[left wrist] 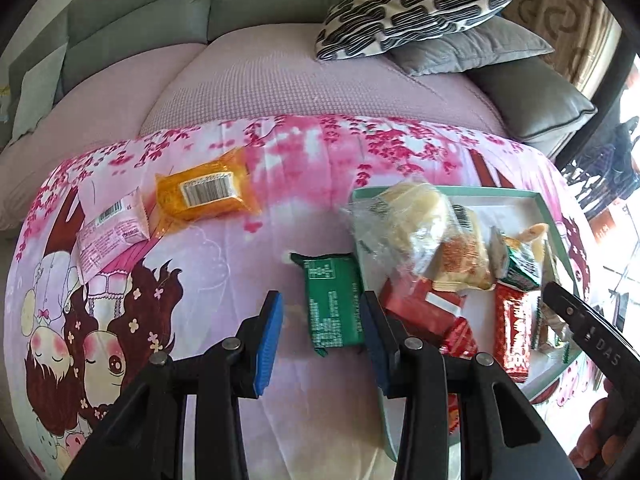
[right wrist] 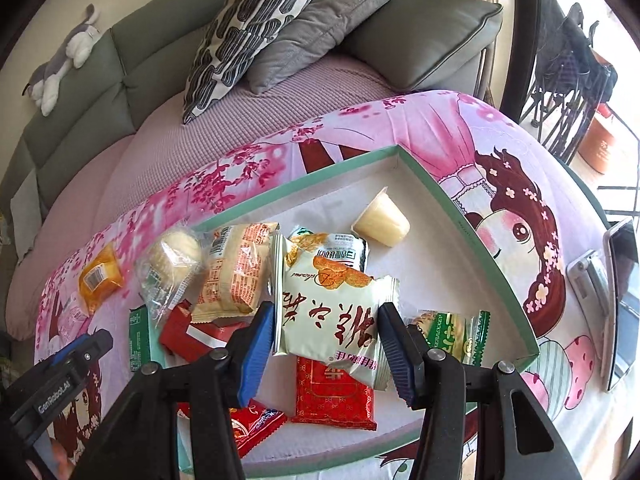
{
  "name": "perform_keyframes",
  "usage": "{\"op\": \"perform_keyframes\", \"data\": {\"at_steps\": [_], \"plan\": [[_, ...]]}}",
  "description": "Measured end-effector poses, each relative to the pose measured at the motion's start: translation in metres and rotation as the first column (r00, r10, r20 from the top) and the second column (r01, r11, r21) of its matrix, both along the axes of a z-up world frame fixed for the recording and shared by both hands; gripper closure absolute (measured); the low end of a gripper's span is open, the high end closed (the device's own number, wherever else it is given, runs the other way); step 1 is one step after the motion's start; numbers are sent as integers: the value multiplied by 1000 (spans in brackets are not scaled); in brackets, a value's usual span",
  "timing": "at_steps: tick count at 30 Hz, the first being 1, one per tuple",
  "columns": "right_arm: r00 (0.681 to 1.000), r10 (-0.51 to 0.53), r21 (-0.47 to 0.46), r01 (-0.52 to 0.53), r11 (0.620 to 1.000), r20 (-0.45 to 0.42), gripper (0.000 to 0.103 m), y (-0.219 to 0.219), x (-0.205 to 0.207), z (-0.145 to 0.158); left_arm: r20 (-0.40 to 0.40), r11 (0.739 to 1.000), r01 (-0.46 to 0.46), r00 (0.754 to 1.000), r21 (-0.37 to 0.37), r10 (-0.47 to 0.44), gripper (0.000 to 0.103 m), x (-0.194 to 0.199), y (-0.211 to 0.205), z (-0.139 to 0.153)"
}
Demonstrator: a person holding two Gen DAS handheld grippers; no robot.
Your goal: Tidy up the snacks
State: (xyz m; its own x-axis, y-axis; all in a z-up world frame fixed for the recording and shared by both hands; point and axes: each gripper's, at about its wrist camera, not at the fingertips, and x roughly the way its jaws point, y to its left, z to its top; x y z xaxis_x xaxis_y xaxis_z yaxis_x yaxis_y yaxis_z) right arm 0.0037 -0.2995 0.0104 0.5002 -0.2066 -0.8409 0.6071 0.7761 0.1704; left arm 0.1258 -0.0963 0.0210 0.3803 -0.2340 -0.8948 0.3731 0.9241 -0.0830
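A green-rimmed white tray (right wrist: 472, 216) lies on a pink cartoon cloth and holds several snack packets. My left gripper (left wrist: 322, 316) is open over a green packet (left wrist: 332, 304) that lies on the cloth beside the tray's left rim (left wrist: 360, 196). An orange packet (left wrist: 206, 192) and a pink packet (left wrist: 110, 232) lie farther left on the cloth. My right gripper (right wrist: 326, 320) is open above the tray, its fingers on either side of a white packet with red characters (right wrist: 332, 312). A jelly cup (right wrist: 382, 220) lies in the tray's far part.
A grey sofa with a patterned pillow (right wrist: 248, 28) and grey cushions (right wrist: 332, 20) stands behind the table. A phone (right wrist: 620, 292) lies on the cloth to the right of the tray. A plush toy (right wrist: 64, 60) rests on the sofa back.
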Motion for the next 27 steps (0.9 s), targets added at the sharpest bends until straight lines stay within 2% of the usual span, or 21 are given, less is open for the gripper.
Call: {"op": "perform_keyframes", "data": {"at_steps": [4,8,12,17,20,24,27], "plan": [[1000,8,9,-8,1000,-16,48,1,3,-4,-56,999,-29,998,-19,28,62,15,7,-20],[1000,13,11,-13,1000,-26,48,3,5,-6,-82,999,-3,997,-53,-1,62,18,-2,-31],[999,17,9,-17,1000,-27,48,4,5,-7,-105,999,36,994,-25,-39,62,17,-17,-43],[999,20,9,-20,1000,-33,48,4,7,-8,-96,999,37,995,3,-37,56,15,-19,-48],[999,23,10,-22,1000,-35,48,5,7,-9,-85,999,31,996,19,-29,49,14,-18,-49],[999,19,12,-19,1000,-39,48,4,7,-10,-76,999,6,997,41,-3,28,20,-11,-53],[999,16,13,-16,1000,-42,48,3,7,-10,-107,1000,-26,994,6,27,26,28,-2,-55]]}}
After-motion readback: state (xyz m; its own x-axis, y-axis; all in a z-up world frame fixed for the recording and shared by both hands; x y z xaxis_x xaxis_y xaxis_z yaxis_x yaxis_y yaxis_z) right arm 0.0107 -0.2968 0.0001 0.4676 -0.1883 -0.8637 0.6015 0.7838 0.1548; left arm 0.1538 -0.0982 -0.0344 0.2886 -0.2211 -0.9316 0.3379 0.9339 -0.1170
